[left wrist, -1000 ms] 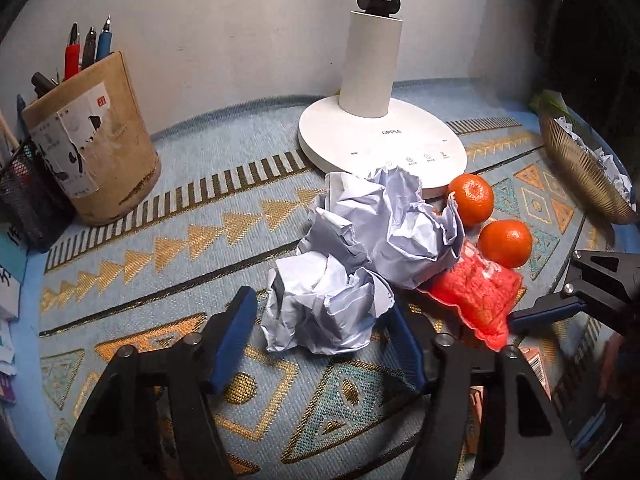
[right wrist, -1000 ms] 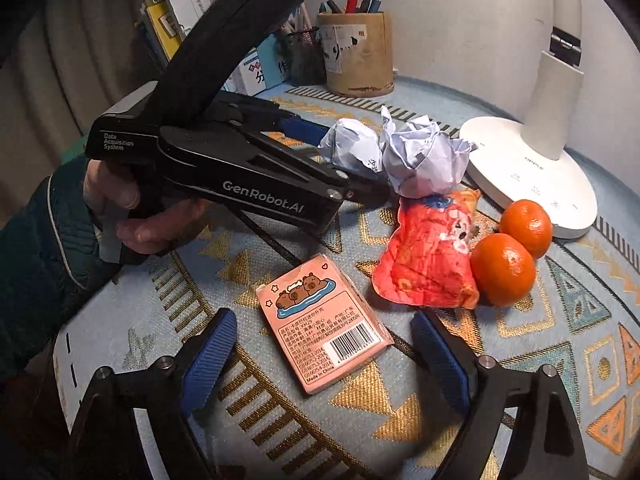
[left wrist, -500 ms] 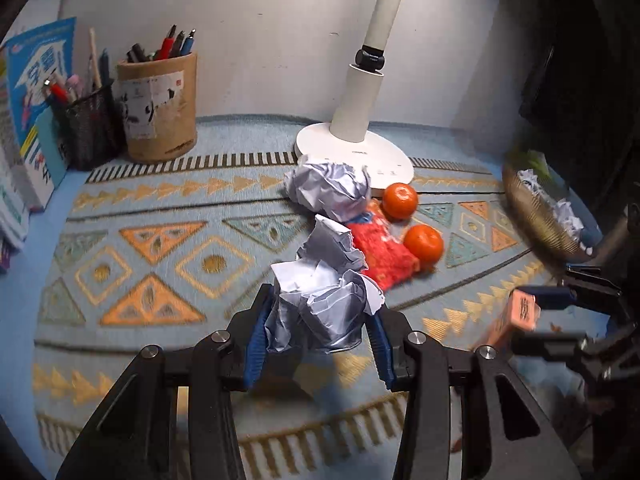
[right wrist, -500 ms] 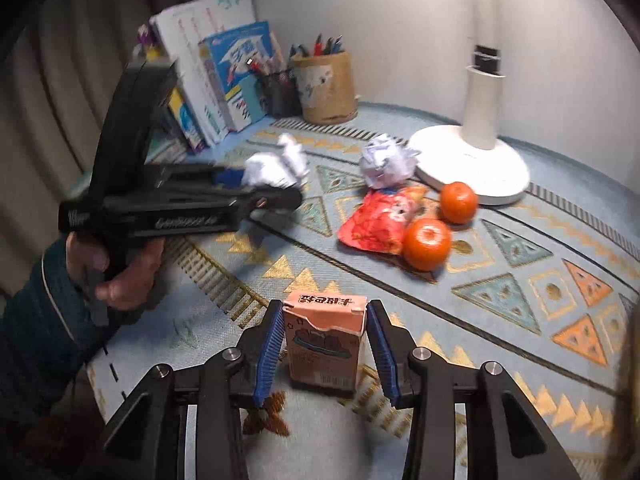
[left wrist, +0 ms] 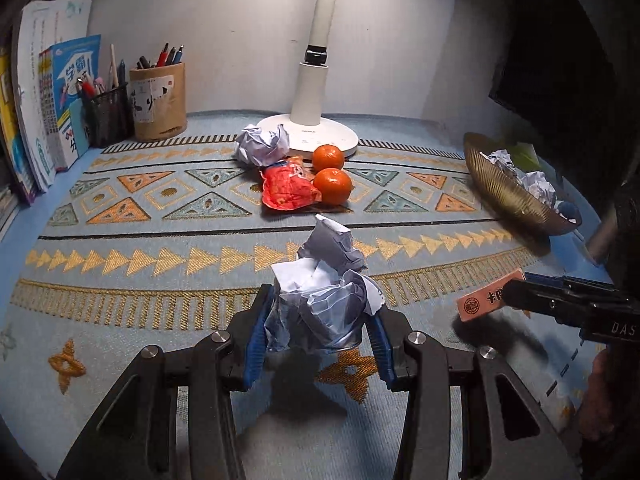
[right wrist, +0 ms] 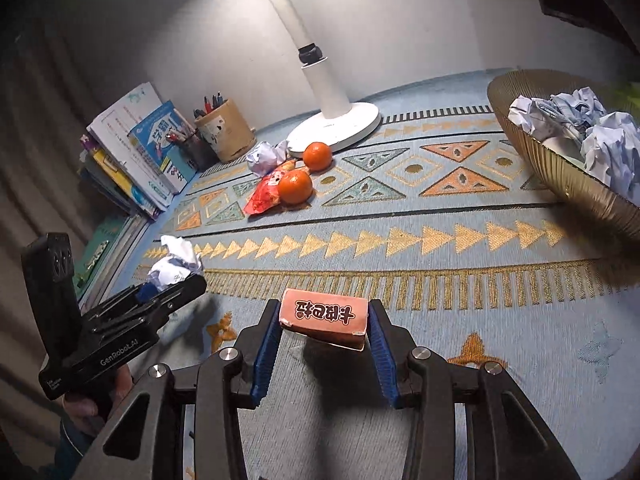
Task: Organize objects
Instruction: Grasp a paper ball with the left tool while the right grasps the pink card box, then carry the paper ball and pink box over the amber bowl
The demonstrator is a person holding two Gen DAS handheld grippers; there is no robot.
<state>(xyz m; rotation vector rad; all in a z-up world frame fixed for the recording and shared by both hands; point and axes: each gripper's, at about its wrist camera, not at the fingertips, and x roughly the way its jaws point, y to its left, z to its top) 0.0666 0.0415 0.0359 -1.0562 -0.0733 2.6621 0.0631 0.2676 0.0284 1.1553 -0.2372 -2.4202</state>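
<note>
Now lifted off the counter (left wrist: 120,248), a crumpled paper ball (left wrist: 324,300) sits clamped in the left gripper (left wrist: 320,344) jaws and a pink box (right wrist: 324,318) in the right gripper (right wrist: 324,344) jaws, both freshly gripped and apparently bound for the gold bowl (right wrist: 560,168) at far right.

Lamp (left wrist: 320,64) head cut off by the top edge in both views. Red snack bag (right wrist: 266,194) partly hidden behind the nearer of 2 oranges (right wrist: 295,187). Gold bowl (right wrist: 568,168) clipped at the right edge. Print on the pink box (right wrist: 325,315) upside down, too small to read. Blue pads of the left gripper (left wrist: 320,342) partly buried under crumpled paper (left wrist: 326,300). Leftmost books (left wrist: 16,120) cropped by the dark rim.
</note>
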